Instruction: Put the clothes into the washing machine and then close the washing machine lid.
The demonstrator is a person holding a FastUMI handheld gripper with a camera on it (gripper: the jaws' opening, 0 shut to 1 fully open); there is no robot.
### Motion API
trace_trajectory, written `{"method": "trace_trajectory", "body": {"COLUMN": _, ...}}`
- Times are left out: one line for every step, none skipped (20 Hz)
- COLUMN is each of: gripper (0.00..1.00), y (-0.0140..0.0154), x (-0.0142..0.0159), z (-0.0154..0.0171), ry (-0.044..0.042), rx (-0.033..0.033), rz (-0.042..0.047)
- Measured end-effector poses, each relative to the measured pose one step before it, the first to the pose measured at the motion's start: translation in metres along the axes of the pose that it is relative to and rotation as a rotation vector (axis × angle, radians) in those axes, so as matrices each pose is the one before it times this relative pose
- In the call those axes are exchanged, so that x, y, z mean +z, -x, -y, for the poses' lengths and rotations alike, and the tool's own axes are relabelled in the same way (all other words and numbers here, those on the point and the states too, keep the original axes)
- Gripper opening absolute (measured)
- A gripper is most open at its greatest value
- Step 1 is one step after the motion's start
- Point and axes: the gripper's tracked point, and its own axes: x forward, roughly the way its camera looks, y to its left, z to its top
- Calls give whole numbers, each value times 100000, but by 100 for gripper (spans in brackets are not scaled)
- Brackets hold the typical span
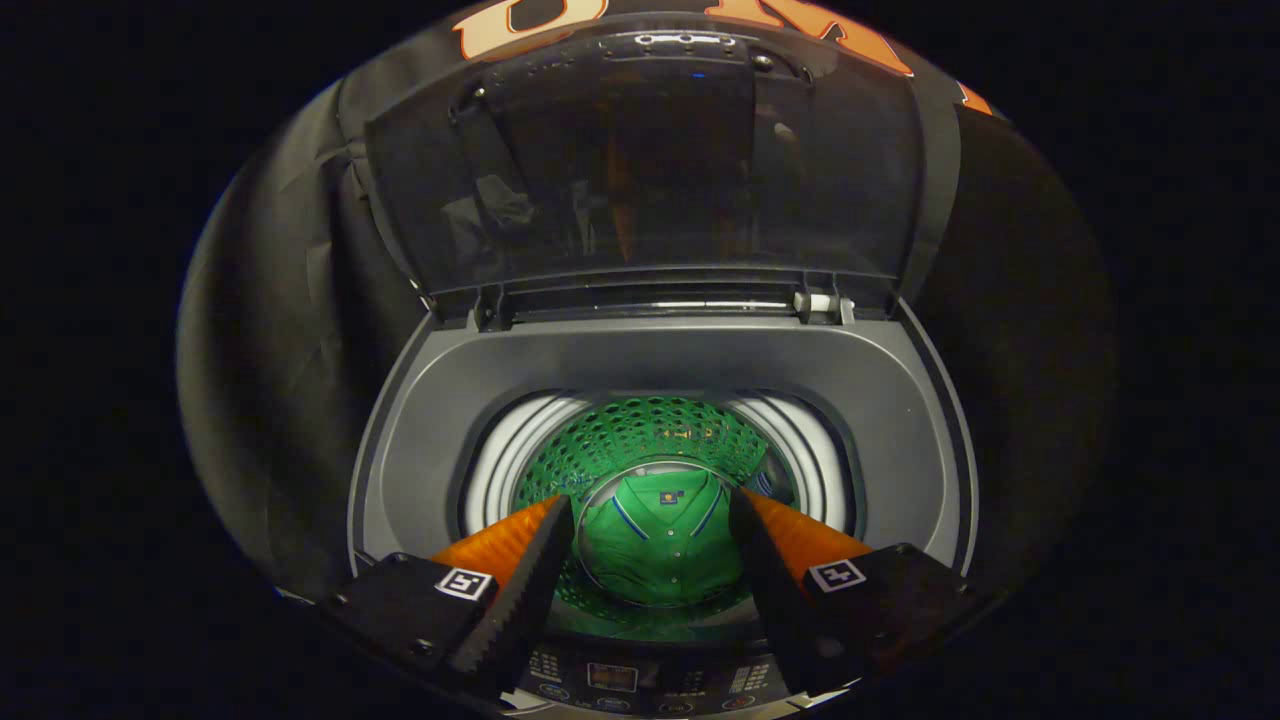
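A green collared shirt (655, 545) with blue trim lies at the bottom of the drum (640, 435) of a top-loading washing machine (660, 360). The drum's perforated wall reflects the shirt's green. The dark see-through lid (640, 170) stands raised upright behind the opening. My gripper (650, 515) hovers above the opening, open, with nothing between its fingers. The shirt shows far below, in the gap between the two fingertips.
The machine's grey top rim (430, 420) rings the drum opening. A control panel (640, 685) with buttons runs along the near edge below the fingers. Black cloth walls stand close on both sides and behind the lid.
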Motion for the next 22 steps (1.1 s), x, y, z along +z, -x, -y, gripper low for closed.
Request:
{"method": "trace_trajectory", "body": {"gripper": 99, "y": 484, "x": 488, "z": -79, "ry": -181, "rx": 383, "rz": 2041}}
{"method": "trace_trajectory", "body": {"gripper": 99, "y": 744, "x": 549, "z": -199, "ry": -372, "rx": 378, "rz": 2393}}
{"method": "trace_trajectory", "body": {"gripper": 99, "y": 729, "x": 770, "z": -194, "ry": -530, "rx": 576, "rz": 2434}}
{"method": "trace_trajectory", "body": {"gripper": 99, "y": 733, "x": 835, "z": -174, "ry": -620, "rx": 733, "rz": 2730}}
{"method": "trace_trajectory", "body": {"gripper": 99, "y": 738, "x": 1006, "z": -242, "ry": -569, "rx": 1190, "rz": 2812}}
{"method": "trace_trajectory", "body": {"gripper": 99, "y": 905, "x": 1087, "z": -224, "ry": -538, "rx": 996, "rz": 3185}}
{"method": "trace_trajectory", "body": {"gripper": 99, "y": 774, "x": 1253, "z": -217, "ry": -189, "rx": 804, "rz": 3255}}
{"method": "trace_trajectory", "body": {"gripper": 99, "y": 1172, "x": 1175, "z": -295, "ry": 288, "rx": -238, "rz": 3585}}
{"method": "trace_trajectory", "body": {"gripper": 99, "y": 1067, "x": 1324, "z": -134, "ry": 479, "rx": -101, "rz": 4212}}
{"method": "trace_trajectory", "body": {"gripper": 99, "y": 1071, "x": 1209, "z": -333, "ry": 890, "rx": 703, "rz": 4604}}
{"method": "trace_trajectory", "body": {"gripper": 99, "y": 1041, "x": 1199, "z": -431, "ry": 793, "rx": 836, "rz": 3831}}
{"method": "trace_trajectory", "body": {"gripper": 99, "y": 1351, "x": 1214, "z": -453, "ry": 762, "rx": 606, "rz": 2541}}
{"method": "trace_trajectory", "body": {"gripper": 99, "y": 987, "x": 1429, "z": -344, "ry": 1206, "rx": 201, "rz": 3489}}
{"method": "trace_trajectory", "body": {"gripper": 98, "y": 555, "x": 1620, "z": -218, "ry": 1896, "rx": -116, "rz": 4509}}
{"method": "trace_trajectory", "body": {"gripper": 99, "y": 366, "x": 1909, "z": -54, "ry": 1794, "rx": 88, "rz": 4685}}
{"method": "trace_trajectory", "body": {"gripper": 99, "y": 622, "x": 2226, "z": -97, "ry": 1527, "rx": 390, "rz": 4497}}
{"method": "trace_trajectory", "body": {"gripper": 98, "y": 484, "x": 2317, "z": -140, "ry": 1227, "rx": 518, "rz": 4378}}
{"method": "trace_trajectory", "body": {"gripper": 98, "y": 261, "x": 2103, "z": 34, "ry": 916, "rx": 440, "rz": 3834}}
{"method": "trace_trajectory", "body": {"gripper": 98, "y": 106, "x": 1952, "z": 147, "ry": 996, "rx": 71, "rz": 2926}}
{"method": "trace_trajectory", "body": {"gripper": 98, "y": -78, "x": 1600, "z": 83, "ry": 190, "rx": 35, "rz": 2447}}
{"method": "trace_trajectory", "body": {"gripper": 98, "y": -121, "x": 1354, "z": 131, "ry": -592, "rx": 25, "rz": 1415}}
{"method": "trace_trajectory", "body": {"gripper": 98, "y": -296, "x": 1134, "z": 96, "ry": -969, "rx": 630, "rz": 1590}}
